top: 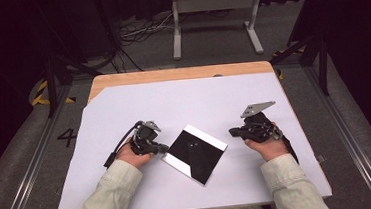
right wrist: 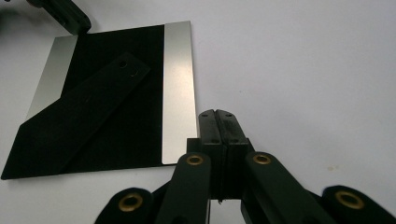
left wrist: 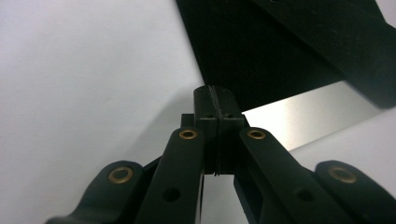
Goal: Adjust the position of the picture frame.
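A flat square photo frame (top: 195, 154) lies face down on the white sheet, turned like a diamond. Its back is black, with a silver strip along two opposite edges and a black prop leg (right wrist: 100, 100) folded flat. My left gripper (top: 164, 148) is shut with nothing in it, and its tips (left wrist: 215, 93) sit right at the frame's (left wrist: 261, 51) left edge; whether they touch it I cannot tell. My right gripper (top: 231, 131) is also shut and empty. It rests on the sheet a short way right of the frame (right wrist: 140, 135), tips (right wrist: 217, 116) pointing towards it.
The white sheet (top: 173, 100) covers most of a wooden table (top: 171, 74), whose far edge and left corner show. Beyond the table, on the floor, stand a grey metal stand (top: 215, 12) and loose cables. Dark frame rails run along both sides.
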